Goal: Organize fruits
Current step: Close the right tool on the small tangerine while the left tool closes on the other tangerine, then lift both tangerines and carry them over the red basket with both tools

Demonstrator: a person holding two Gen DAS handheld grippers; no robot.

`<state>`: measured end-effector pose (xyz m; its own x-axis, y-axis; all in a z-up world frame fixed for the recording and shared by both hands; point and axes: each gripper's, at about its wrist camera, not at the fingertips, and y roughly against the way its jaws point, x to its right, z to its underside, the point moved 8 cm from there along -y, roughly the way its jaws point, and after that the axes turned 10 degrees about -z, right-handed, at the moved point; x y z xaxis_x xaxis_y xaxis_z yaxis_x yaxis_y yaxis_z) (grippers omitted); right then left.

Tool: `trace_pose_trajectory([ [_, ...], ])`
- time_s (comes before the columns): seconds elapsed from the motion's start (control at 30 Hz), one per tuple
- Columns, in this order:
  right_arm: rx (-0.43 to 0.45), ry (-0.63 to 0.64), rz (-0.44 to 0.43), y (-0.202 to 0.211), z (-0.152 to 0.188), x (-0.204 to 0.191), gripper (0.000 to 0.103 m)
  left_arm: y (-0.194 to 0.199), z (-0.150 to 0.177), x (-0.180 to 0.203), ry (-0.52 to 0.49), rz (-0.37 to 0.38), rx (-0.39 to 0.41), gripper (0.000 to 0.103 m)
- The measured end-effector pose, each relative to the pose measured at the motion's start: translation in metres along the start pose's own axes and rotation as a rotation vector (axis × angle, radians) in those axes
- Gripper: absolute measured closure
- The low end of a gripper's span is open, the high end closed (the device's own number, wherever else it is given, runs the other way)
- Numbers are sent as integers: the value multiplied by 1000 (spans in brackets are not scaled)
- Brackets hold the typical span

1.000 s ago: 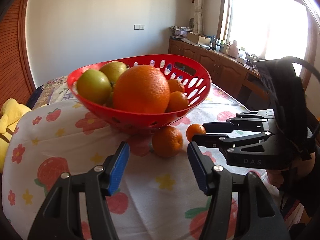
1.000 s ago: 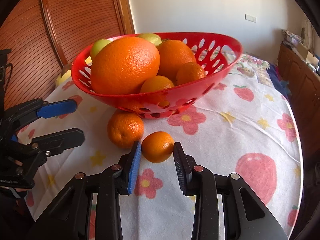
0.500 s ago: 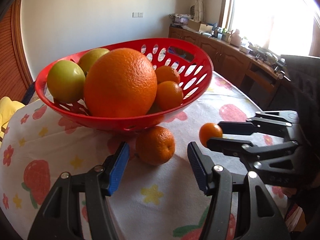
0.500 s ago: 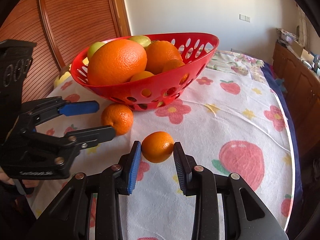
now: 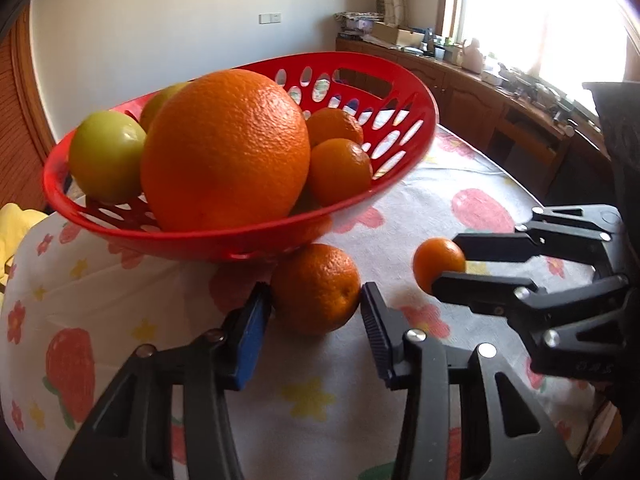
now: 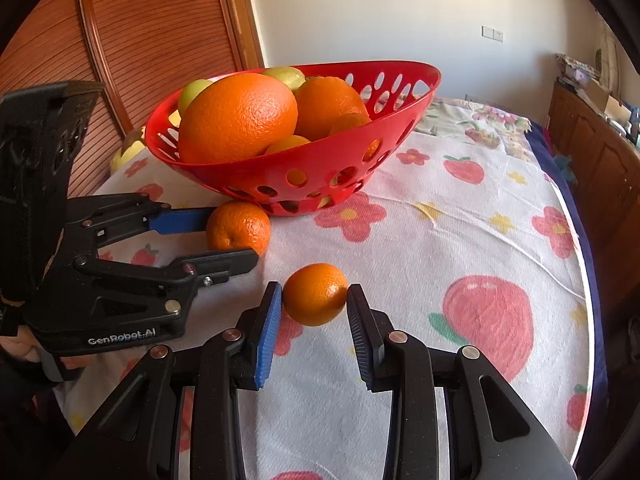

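A red perforated basket [image 5: 404, 92] [image 6: 320, 168] holds a large orange [image 5: 226, 148], green fruits [image 5: 106, 156] and several small oranges. On the flowered cloth in front of it lies a mandarin [image 5: 316, 288] [image 6: 238, 226]; my left gripper [image 5: 316, 304] [image 6: 224, 236] has closed around it, both pads touching its sides. My right gripper [image 6: 314, 300] [image 5: 448, 258] is shut on a smaller mandarin [image 6: 315, 294] [image 5: 438, 262] and holds it just above the cloth.
The round table's cloth [image 6: 460, 240] spreads to the right, its edge [image 6: 588, 280] near a wooden cabinet [image 5: 500, 100] under the window. A yellow object [image 5: 14, 224] lies left of the basket. A slatted wooden door [image 6: 160, 40] stands behind.
My left gripper moved forward and closed around the mandarin by the basket. My right gripper carried the smaller mandarin back from the basket, still gripped.
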<state>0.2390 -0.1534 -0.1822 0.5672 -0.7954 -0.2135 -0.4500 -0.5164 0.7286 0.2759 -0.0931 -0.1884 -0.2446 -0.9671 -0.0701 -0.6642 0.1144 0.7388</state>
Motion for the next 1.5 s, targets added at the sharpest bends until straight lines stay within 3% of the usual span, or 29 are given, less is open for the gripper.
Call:
trace_pose_trajectory([
  [0.6, -10, 8, 9, -1, -1, -3, 73, 33, 17, -8, -33, 23, 31, 60],
  [0.77, -32, 8, 9, -8, -1, -2, 68, 39, 19, -12, -25, 21, 41, 60],
  [1.07, -41, 25, 24, -13, 3, -4, 68, 52, 23, -22, -12, 24, 63, 60],
  [1.3, 13, 19, 15, 10, -4, -6, 68, 77, 9, -20, -5, 51, 116, 60],
  [1.5, 94, 51, 4, 45, -32, -18, 68, 110, -14, -22, -4, 62, 196, 60],
])
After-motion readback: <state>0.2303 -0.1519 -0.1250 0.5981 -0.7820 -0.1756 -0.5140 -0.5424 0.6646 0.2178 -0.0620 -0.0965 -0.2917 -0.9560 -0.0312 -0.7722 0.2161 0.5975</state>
